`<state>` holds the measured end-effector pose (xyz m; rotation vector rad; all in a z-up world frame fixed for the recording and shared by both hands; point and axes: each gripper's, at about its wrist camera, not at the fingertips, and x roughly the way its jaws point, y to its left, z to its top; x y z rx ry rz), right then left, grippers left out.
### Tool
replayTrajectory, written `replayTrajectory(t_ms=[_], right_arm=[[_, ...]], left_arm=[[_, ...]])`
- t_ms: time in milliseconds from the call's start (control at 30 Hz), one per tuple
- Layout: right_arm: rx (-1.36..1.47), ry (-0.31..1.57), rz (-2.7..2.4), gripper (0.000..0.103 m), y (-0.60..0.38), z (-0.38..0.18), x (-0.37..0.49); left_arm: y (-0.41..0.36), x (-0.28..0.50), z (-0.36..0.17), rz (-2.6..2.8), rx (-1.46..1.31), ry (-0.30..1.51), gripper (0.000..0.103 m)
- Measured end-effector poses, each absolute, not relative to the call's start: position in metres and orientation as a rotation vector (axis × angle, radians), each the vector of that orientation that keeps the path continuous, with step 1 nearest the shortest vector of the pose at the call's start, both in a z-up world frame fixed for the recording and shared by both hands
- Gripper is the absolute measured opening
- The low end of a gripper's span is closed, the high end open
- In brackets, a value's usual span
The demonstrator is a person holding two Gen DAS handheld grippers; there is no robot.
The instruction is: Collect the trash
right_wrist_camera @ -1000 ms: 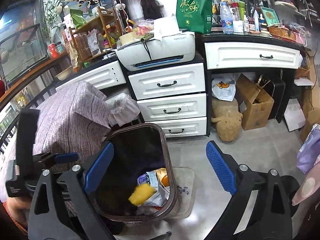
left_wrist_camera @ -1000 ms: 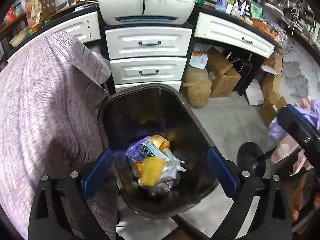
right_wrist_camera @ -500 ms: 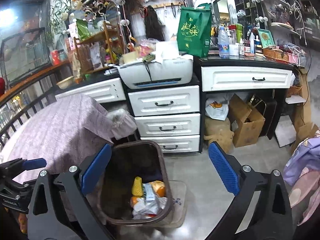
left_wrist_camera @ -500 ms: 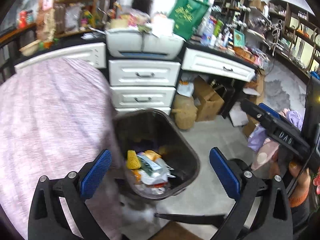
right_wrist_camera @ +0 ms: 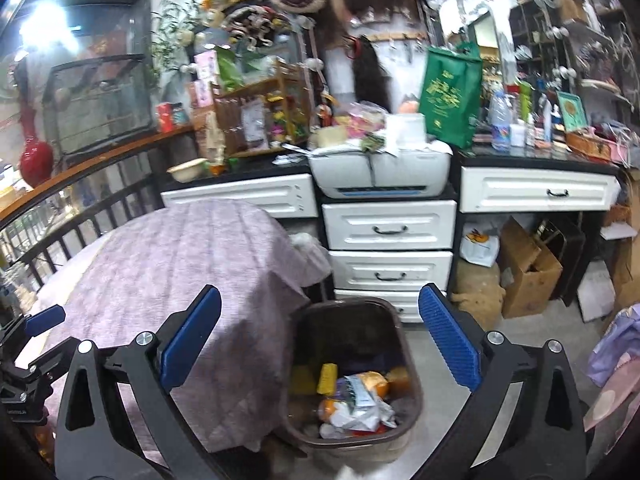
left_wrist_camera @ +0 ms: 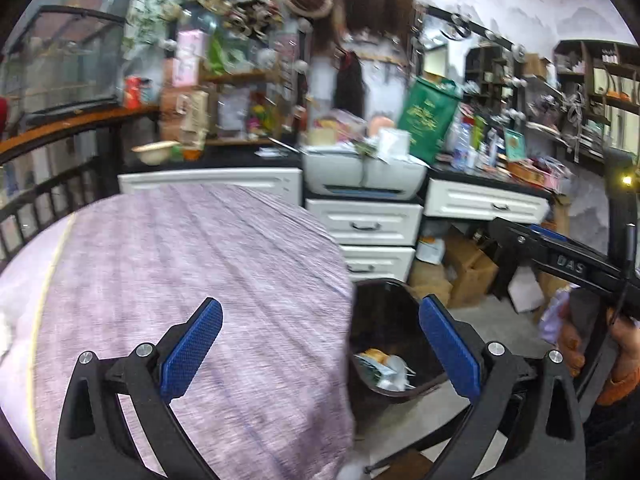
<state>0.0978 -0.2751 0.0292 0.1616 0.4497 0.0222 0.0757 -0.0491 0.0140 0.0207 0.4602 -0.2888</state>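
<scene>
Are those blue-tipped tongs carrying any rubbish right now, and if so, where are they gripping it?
Nothing is held. The left tongs and right tongs are both open and empty; the rubbish lies in the brown bin.

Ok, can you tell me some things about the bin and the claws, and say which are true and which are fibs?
1. The bin has trash inside. True.
2. The right claw is holding a wrapper. False: it is open and holds nothing.
3. The bin stands on top of the table. False: it is on the floor beside the table.
4. The left claw is open. True.
5. A purple cloth covers the table. True.
6. The green bag is in the bin. False: it stands up on the counter.
</scene>
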Motion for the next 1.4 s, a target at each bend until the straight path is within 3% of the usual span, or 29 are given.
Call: replayTrajectory(t_ms=[733, 1400], right_arm=[[0.026, 0.232, 0.078, 0.097, -0.203, 0.042, 0.021], [0.017, 0.249, 0.096, 0.097, -0.202, 0.036, 0.024]], left_arm=[[0.001, 0.027, 0.046, -0.134, -0.090, 0.261, 0.098], [-0.004, 0.023, 0.045, -0.115, -0.064, 0.253, 0.098]])
